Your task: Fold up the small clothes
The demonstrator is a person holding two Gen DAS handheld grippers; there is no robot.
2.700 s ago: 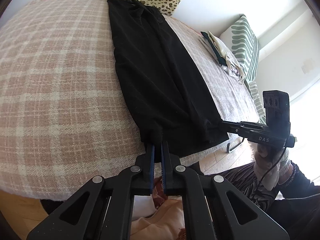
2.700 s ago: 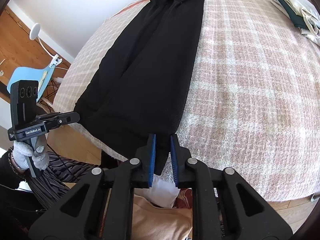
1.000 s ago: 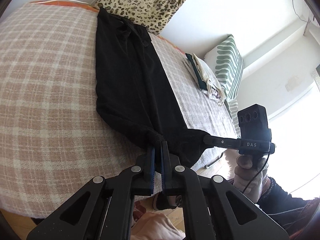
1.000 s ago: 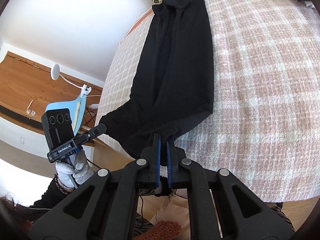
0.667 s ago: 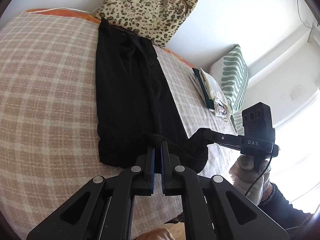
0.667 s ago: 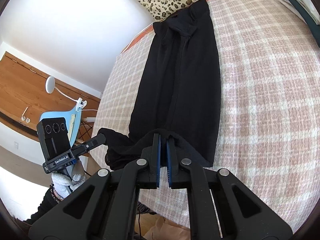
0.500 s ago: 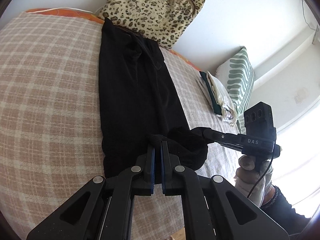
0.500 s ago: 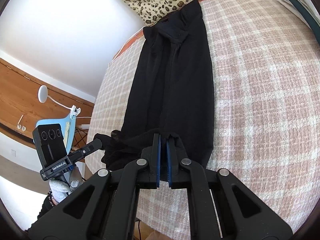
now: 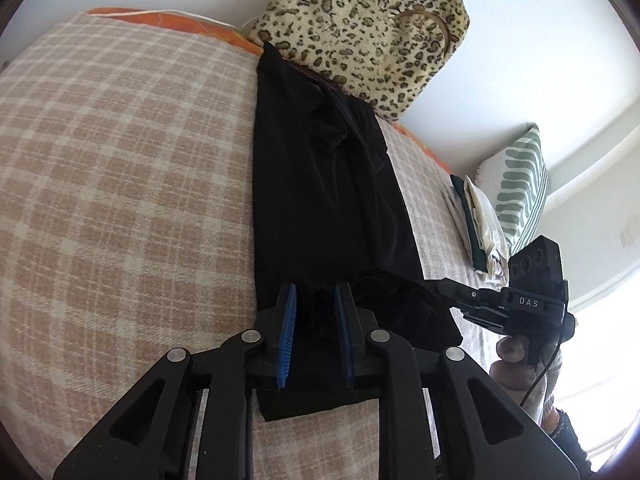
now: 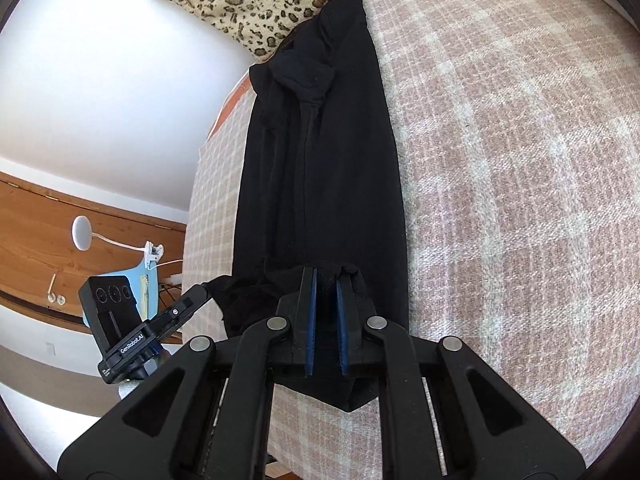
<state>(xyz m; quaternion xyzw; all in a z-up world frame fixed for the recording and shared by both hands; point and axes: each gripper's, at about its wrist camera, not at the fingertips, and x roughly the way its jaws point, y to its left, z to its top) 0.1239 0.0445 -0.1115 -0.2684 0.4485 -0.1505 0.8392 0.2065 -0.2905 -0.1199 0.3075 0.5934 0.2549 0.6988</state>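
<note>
Black trousers [image 9: 320, 184] lie lengthwise on the checked bedspread [image 9: 120, 168], waistband at the far end by a leopard-print bag [image 9: 360, 28]. Their near end is folded back onto the legs. My left gripper [image 9: 314, 292] hovers over that folded hem, jaws opening, loose black cloth between the blue pads [image 9: 286, 320] without being pressed. To its right, the right gripper [image 9: 440, 284] touches the same bunched hem. In the right wrist view the trousers [image 10: 320, 168] run away from my right gripper [image 10: 325, 276], whose jaws are opening, with cloth in the narrow gap. The left gripper [image 10: 204, 290] is at the hem's left.
A stack of folded clothes [image 9: 476, 220] and a green-patterned pillow [image 9: 516, 184] lie at the bed's right side. To the left, beyond the bed edge, stand a blue chair with a clip lamp [image 10: 120, 248] and a wooden wall. A gloved hand [image 9: 516, 356] holds the right gripper.
Both grippers carried the trouser hem from the bed's near edge up over the legs, folding it back. Both pairs of jaws, shut on the hem before, now stand apart.
</note>
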